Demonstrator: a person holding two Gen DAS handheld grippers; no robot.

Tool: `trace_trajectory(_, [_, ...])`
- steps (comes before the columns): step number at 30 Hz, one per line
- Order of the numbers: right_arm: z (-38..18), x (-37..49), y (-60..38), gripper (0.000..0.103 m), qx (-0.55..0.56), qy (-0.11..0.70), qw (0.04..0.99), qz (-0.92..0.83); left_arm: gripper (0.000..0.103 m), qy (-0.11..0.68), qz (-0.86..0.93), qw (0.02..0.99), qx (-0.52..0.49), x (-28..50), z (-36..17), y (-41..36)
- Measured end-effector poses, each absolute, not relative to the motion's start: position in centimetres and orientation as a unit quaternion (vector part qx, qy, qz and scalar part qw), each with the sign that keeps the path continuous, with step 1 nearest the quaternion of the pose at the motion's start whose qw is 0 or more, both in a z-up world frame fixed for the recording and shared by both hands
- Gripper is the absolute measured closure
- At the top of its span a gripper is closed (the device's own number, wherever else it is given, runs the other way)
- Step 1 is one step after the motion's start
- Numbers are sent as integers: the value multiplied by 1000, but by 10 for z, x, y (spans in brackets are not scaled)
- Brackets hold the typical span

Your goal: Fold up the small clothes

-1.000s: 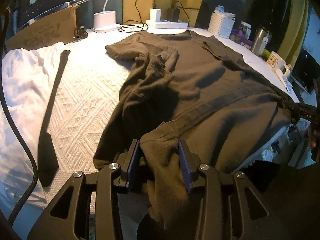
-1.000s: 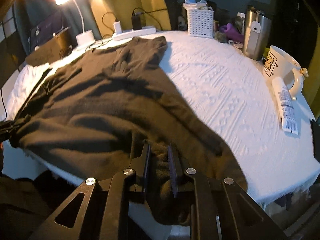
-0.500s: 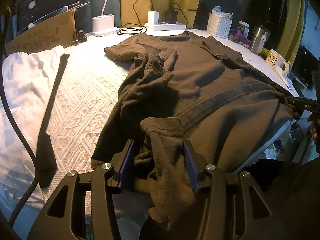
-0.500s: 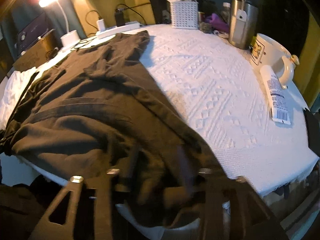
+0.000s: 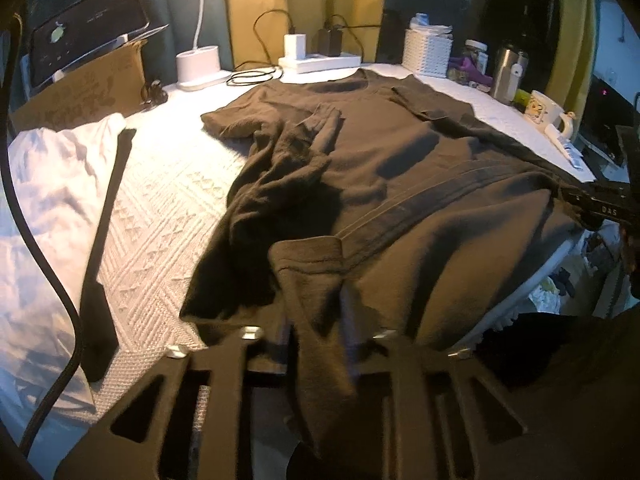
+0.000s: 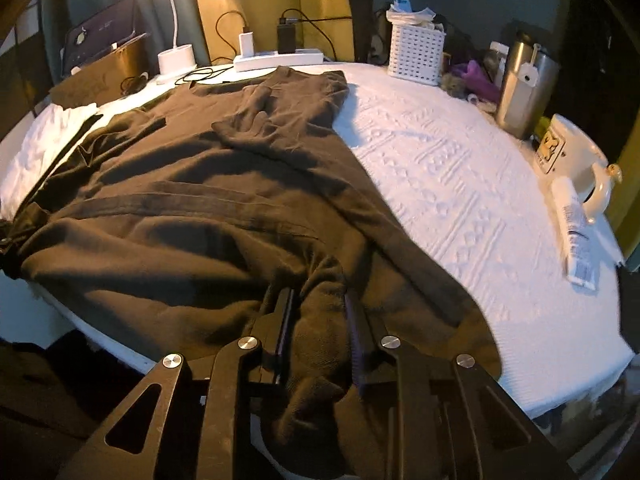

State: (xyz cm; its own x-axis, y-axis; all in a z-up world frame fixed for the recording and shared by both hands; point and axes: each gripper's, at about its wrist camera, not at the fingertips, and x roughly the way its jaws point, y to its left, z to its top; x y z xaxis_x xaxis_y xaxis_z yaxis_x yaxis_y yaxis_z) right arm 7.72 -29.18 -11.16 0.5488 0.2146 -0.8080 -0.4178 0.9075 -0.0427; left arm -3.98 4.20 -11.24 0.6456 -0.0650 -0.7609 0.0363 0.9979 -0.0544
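now | brown shirt (image 6: pixel 208 184) spread flat, hem bunched | both jaws just closed, pinching hem

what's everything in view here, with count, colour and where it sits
t-shirt: 1, dark brown, spread over the bedcover, near hem bunched in both grippers
bedcover: 1, white, textured, under everything
white cloth: 1, white, crumpled at the left edge
dark strip: 1, black, lying along the white cloth
desk lamp: 1, white, lit, back left
power strip: 1, white, back centre, with chargers plugged in
basket: 1, white, back right
tumbler: 1, steel, right of the basket
mug: 1, cream, right edge
tube: 1, white, beside the mug
left gripper: black, shut on the hem
right gripper: black, shut on the hem
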Motion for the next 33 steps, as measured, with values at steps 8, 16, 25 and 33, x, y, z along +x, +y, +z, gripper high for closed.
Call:
trace_trajectory(8, [-83, 72, -301, 92, -103, 407, 890, 180, 91, 385, -18, 922, -26, -42, -88, 44])
trace_trajectory(16, [-40, 74, -301, 92, -111, 339, 918, 172, 91, 348, -10, 937, -20, -37, -59, 44])
trace_trajectory(25, [-7, 83, -300, 92, -119, 288, 935, 172, 91, 317, 9, 948, -11, -27, -35, 49])
trace_trajectory(33, [11, 101, -294, 92, -122, 257, 943, 174, 91, 294, 16, 956, -10, -8, -17, 54])
